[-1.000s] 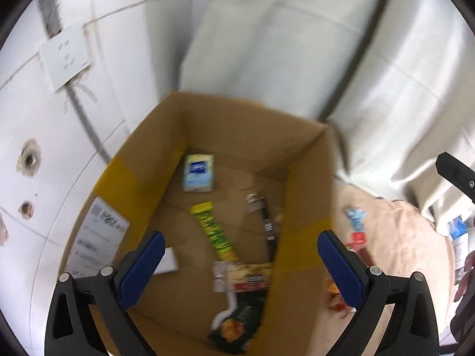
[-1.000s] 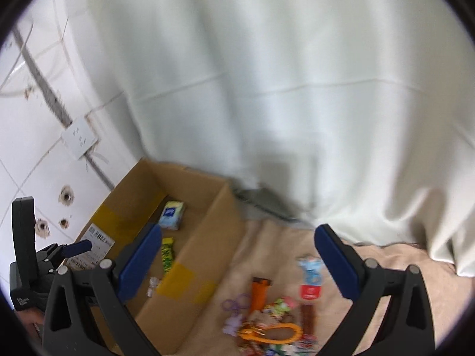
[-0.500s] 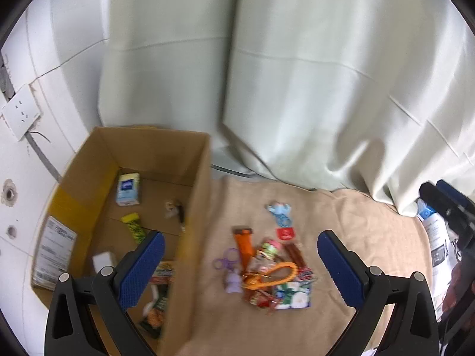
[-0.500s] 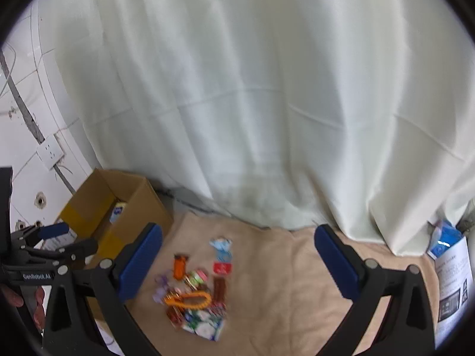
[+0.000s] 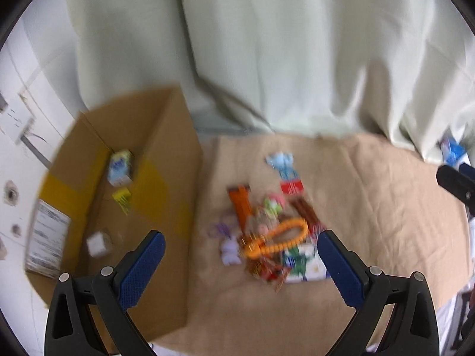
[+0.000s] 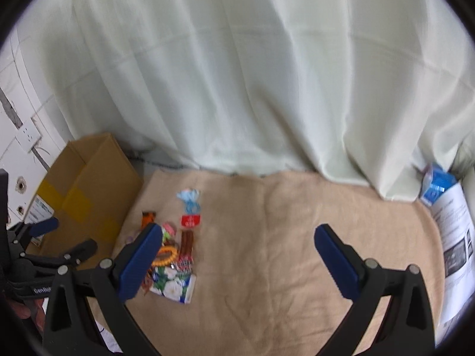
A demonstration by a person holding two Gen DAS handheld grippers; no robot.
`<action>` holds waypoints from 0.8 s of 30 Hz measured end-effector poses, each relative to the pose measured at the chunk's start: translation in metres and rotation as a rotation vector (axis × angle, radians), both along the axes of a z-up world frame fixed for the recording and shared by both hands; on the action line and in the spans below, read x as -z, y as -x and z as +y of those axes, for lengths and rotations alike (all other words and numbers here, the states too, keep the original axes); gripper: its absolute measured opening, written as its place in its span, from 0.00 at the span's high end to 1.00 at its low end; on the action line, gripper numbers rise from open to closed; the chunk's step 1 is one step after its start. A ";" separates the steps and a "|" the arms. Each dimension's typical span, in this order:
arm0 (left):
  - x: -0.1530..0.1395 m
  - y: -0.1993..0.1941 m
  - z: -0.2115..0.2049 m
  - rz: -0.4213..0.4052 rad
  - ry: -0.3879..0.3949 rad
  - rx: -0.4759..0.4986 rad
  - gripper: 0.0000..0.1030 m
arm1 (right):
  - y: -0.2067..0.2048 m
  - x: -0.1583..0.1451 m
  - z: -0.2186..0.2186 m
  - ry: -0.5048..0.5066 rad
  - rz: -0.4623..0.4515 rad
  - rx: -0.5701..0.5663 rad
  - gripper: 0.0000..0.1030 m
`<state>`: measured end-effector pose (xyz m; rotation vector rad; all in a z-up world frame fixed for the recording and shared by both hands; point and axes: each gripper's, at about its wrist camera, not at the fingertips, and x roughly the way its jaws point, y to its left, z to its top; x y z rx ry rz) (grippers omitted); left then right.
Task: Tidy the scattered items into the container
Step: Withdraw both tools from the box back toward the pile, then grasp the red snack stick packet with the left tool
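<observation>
An open cardboard box stands at the left of a tan cloth. Inside it lie a pale blue pack, a yellow bar and a small white box. A heap of small items lies on the cloth beside the box: an orange bead loop, an orange packet, a floral tissue pack, a light blue toy. My left gripper hovers open above the heap, holding nothing. My right gripper hangs open and holds nothing, right of the heap.
A pale curtain hangs along the back. A white tiled wall with a socket is at the left. A blue carton and a printed sheet lie at the cloth's right end. The left gripper's body shows at the lower left.
Both views swung right, away from the box and over the cloth. The left gripper moved from above the box to above the heap. The right gripper pulled back, right of the heap. Both stayed open.
</observation>
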<state>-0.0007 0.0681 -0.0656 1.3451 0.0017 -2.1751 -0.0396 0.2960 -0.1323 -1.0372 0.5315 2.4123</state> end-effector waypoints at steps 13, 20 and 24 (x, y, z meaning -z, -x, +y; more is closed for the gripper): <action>0.081 -0.004 -0.027 -0.033 -0.114 -0.044 0.05 | 0.000 0.051 -0.014 0.129 -0.068 -0.022 0.00; 0.105 -0.024 -0.031 -0.061 -0.155 -0.078 0.09 | 0.005 0.083 -0.026 0.203 -0.108 -0.058 0.00; 0.111 -0.026 -0.039 -0.047 -0.163 -0.095 0.09 | 0.016 0.101 -0.037 0.234 -0.152 -0.094 0.01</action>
